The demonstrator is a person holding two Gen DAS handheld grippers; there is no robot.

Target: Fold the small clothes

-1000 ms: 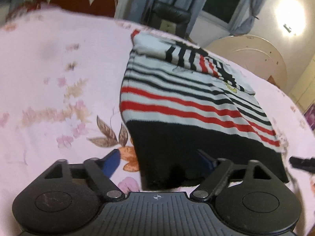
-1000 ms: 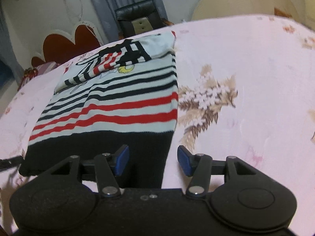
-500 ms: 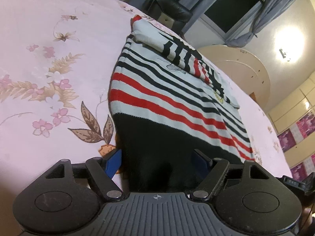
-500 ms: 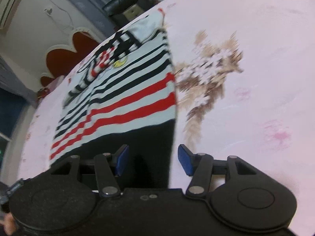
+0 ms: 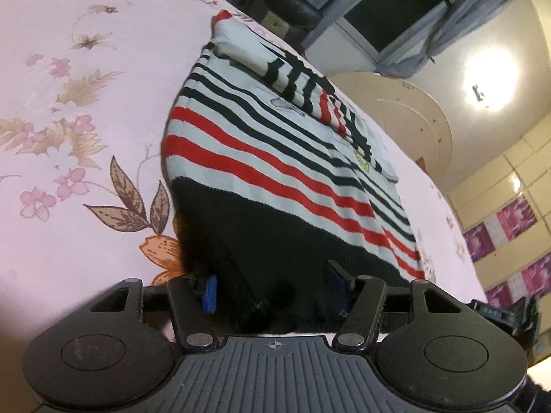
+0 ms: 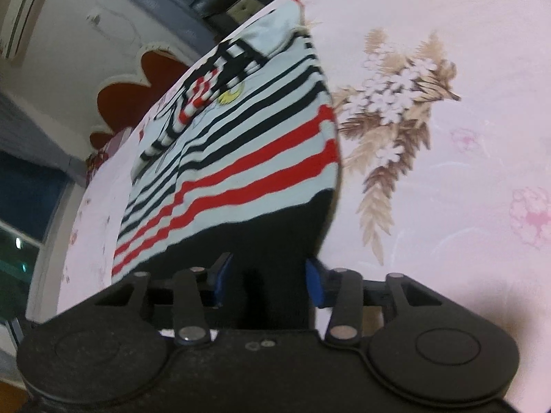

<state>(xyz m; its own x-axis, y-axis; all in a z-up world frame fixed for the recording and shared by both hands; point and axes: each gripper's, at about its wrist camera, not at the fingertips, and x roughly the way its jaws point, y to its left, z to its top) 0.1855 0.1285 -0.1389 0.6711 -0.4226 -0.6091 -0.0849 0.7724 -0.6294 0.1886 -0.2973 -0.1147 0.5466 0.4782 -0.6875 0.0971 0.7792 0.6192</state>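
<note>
A small striped sweater [image 5: 275, 158] lies on the pink floral bedsheet [image 5: 69, 120], white with red and black stripes and a black bottom band; its sleeves are folded across the far end. It also shows in the right wrist view [image 6: 248, 158]. My left gripper [image 5: 275, 292] is low at the near left corner of the black hem, which lies between its open blue fingers [image 5: 209, 292]. My right gripper [image 6: 265, 284] is at the near right corner, the hem between its open fingers [image 6: 315, 284]. The hem edge itself is hidden under both grippers.
The sheet [image 6: 447, 137] spreads wide on both sides of the sweater. A black chair [image 5: 289, 7] and curtained window stand beyond the far edge. A red scalloped headboard [image 6: 137, 86] is at the far left. The other gripper's tip [image 5: 496, 309] shows at right.
Both grippers have dropped lower and moved forward onto the black hem, so the fabric now lies between their fingers. The fingers stay apart. The sweater has not shifted.
</note>
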